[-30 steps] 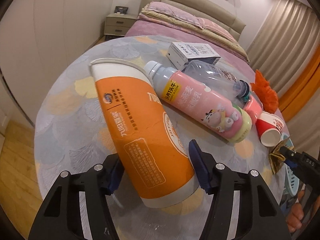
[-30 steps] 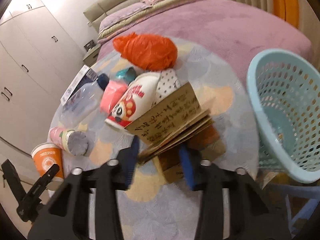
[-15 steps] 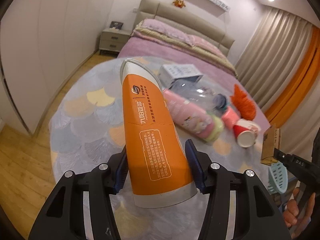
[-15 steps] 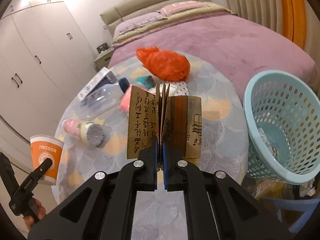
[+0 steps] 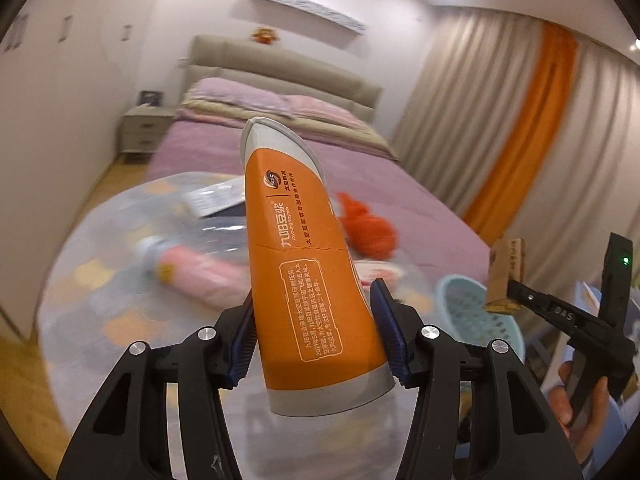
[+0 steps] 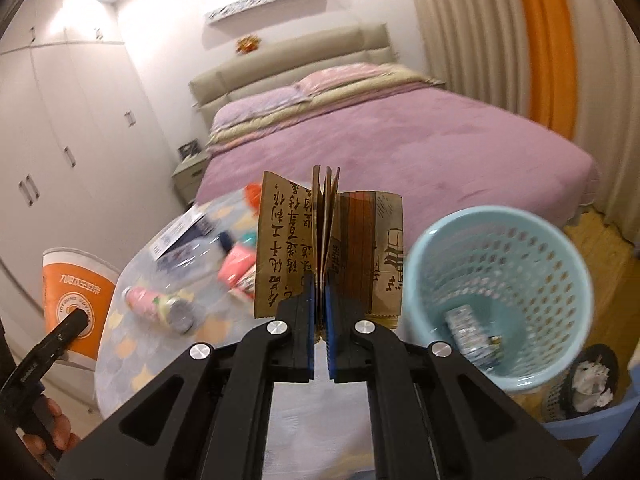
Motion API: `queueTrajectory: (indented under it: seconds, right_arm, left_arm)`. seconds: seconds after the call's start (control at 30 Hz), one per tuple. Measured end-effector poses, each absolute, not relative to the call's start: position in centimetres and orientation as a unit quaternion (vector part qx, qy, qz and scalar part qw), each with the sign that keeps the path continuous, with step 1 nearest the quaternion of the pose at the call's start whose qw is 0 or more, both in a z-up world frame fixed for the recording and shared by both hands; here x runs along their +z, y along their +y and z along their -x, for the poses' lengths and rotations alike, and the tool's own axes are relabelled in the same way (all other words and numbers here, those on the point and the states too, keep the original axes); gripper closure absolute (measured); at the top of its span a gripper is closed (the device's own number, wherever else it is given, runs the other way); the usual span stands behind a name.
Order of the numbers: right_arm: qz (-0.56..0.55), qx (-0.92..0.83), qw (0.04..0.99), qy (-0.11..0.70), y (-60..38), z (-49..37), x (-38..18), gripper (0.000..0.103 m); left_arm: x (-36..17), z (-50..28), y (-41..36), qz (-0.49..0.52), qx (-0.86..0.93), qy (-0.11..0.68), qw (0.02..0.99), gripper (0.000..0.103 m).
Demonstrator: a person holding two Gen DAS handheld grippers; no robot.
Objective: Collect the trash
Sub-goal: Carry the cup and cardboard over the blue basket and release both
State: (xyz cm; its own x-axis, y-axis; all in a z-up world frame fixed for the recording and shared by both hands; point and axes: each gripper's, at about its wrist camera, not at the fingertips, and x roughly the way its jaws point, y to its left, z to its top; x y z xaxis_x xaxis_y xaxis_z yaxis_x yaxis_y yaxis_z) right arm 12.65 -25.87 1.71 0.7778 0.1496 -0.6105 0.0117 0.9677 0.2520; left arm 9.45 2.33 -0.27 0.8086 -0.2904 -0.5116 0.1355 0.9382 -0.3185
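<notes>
1. The left gripper (image 5: pixel 314 340) clamps an orange paper cup (image 5: pixel 308 276) between its blue pads (image 5: pixel 386 332), which press on the cup's lower sides near the grey base.
2. The cup is tall and tapered, orange with white Chinese lettering and a framed text panel; a grey band runs round the base and another below the white rim. It stands tilted, rim pointing up and away from the camera, held in the air above the round table (image 5: pixel 100 280).
3. The right gripper (image 6: pixel 320 300) is closed tight on a folded brown paper bag (image 6: pixel 320 240), its blue pads pinching the stacked folds at the bag's lower middle.
4. The bag is flattened kraft paper with dark brush-style characters on the left panel and a line drawing on the right; its panels fan out to either side of the pinched folds, and it is held upright, clear of the table.
5. Just right of the bag and lower stands a light blue perforated basket (image 6: pixel 560 272), with a small packet lying on its bottom.
6. On the table behind lie a pink bottle (image 6: pixel 156 304), a clear plastic bottle (image 6: pixel 192 260), a white box (image 6: pixel 180 232) and an orange plastic bag (image 5: pixel 368 232), all blurred.
</notes>
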Motion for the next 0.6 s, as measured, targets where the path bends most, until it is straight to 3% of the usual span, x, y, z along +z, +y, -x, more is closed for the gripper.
queueTrajectory:
  seconds: [0.23, 0.6]
  right_arm:
    - [-0.156, -0.038, 0.932, 0.325, -33.4, -12.2, 1.5, 0.100]
    - [-0.218, -0.114, 0.894, 0.375, -43.6, -12.9, -4.1, 0.100]
  left_arm:
    - [0.5, -12.6, -6.8, 0.090, -0.197, 0.295, 0.931, 0.051]
    - [-4.3, -18.7, -19.3, 0.038, -0.273, 0.368, 0.888, 0.051]
